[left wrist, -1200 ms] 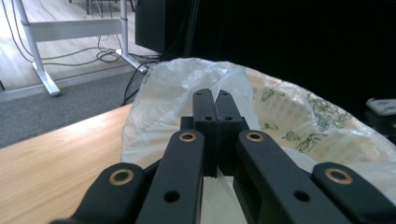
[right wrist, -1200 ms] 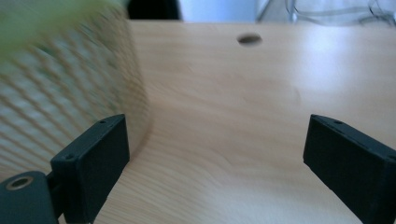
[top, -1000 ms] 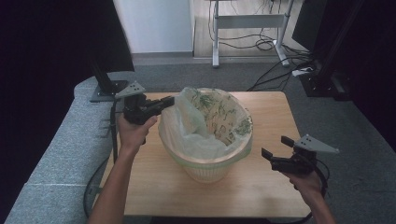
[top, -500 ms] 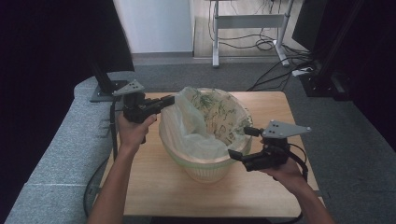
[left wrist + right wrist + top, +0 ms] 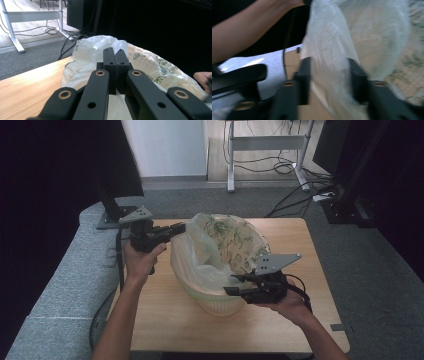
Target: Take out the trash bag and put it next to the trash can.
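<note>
Left gripper (image 5: pixel 175 228) pinching bag (image 5: pixel 200 255); right gripper (image 5: pixel 231 285) level, closing

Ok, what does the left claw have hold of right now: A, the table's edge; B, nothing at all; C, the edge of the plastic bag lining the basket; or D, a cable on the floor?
C: in the left gripper view the left claw has its jaws pressed together on the upper edge of the thin plastic bag, which lines the basket on the table.
</note>
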### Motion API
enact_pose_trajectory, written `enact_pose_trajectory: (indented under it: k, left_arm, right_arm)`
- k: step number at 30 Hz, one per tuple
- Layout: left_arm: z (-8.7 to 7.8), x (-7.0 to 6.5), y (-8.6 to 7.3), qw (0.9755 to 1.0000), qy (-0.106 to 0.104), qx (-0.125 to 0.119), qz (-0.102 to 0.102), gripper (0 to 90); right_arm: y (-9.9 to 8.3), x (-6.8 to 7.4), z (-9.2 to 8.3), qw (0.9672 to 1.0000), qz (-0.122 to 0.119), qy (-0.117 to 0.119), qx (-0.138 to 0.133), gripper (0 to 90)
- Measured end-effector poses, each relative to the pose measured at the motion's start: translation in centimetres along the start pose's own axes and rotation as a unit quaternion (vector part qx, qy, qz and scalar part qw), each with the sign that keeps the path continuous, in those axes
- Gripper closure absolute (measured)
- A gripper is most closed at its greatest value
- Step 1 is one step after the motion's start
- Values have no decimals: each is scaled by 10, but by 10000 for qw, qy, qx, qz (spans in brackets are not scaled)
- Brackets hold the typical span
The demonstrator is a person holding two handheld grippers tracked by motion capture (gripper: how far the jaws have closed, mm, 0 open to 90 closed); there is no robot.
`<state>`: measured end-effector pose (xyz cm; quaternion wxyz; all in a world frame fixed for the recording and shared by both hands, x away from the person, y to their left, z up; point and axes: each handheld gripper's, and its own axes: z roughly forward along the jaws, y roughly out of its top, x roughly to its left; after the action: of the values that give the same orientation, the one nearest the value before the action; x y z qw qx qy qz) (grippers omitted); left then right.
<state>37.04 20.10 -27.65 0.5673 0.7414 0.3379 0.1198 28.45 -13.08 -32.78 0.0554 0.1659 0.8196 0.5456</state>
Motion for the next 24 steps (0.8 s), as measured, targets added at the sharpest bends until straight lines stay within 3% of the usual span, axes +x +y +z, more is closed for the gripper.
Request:
enact_pose_trajectory:
  k: [2,4,7,14,19,24]
  left_arm:
    - [1,-1,0,10000,-4,12,13,900]
    - [1,-1,-1,10000,-19,13,9,900]
    - [1,-1,-3,10000,-30,14,21,900]
    - [1,-1,-6,9999,-39,42,88,900]
    - [2,-2,-7,9999,-55,43,110,900]
    - [3,-2,-9,9999,-86,54,119,900]
  right_arm:
    - [2,0,0,9999,25,149,52,821]
    - [5,-1,0,9998,61,125,115,891]
    - [14,-1,-3,10000,5,11,36,897]
    - [48,-10,-14,9974,51,-462,-557,896]
    - [63,-19,-13,9950,176,-503,-840,896]
    - [65,-33,-7,9952,263,-531,-783,896]
